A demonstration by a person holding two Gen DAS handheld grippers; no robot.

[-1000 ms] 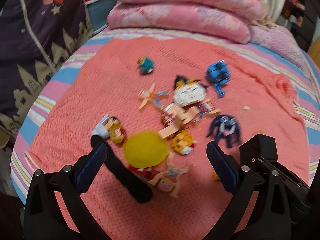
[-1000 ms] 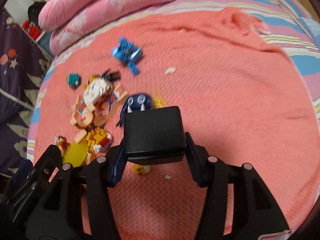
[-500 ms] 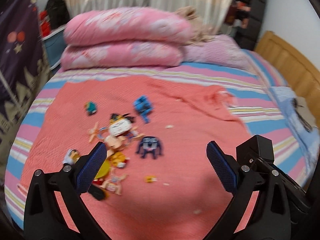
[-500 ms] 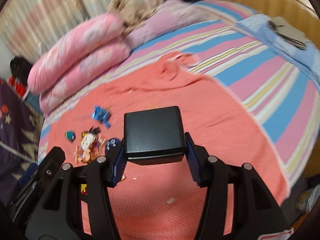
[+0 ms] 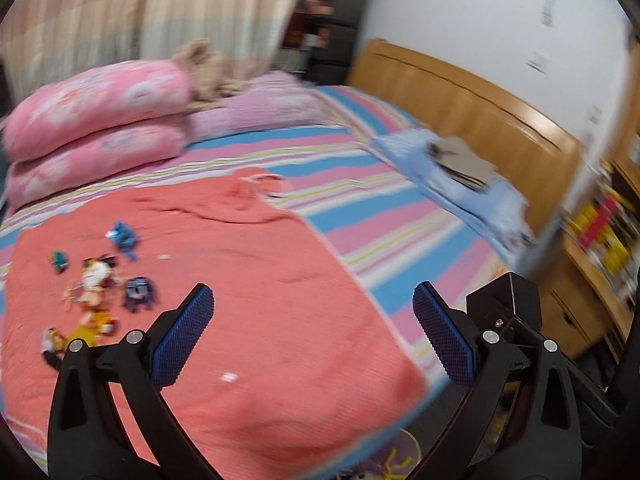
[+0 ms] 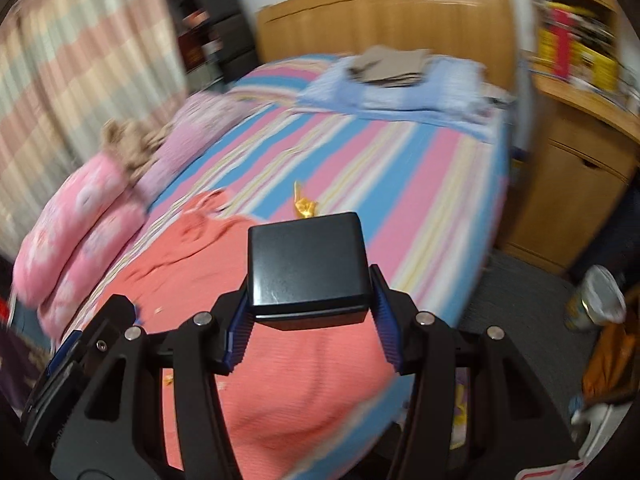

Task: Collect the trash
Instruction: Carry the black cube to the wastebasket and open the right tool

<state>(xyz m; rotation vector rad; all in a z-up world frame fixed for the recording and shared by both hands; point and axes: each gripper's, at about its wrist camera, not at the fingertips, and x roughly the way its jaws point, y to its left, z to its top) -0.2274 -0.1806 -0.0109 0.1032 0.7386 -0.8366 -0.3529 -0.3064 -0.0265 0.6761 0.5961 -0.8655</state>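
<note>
Left wrist view. The left hand-held gripper is spread wide with nothing between its blue pads, raised above the near part of the coral blanket on the striped bed. A cluster of small toys lies at the left of the blanket. Small pale scraps remain: one near, between the fingers, and another farther off beside the toys. These appear to be trash not yet gathered. At the right edge the black box held by the other tool shows.

Right wrist view. The right hand-held gripper is pinching the black box, presumably the container for the trash; whether it holds anything cannot be told. Beyond it a gold wrapper-like scrap lies on the bed's stripes, just past the blanket's far edge. On the floor at right stands a cup-like item, blurred.

Judged progress: early or middling; several scraps still lie on the bed.
</note>
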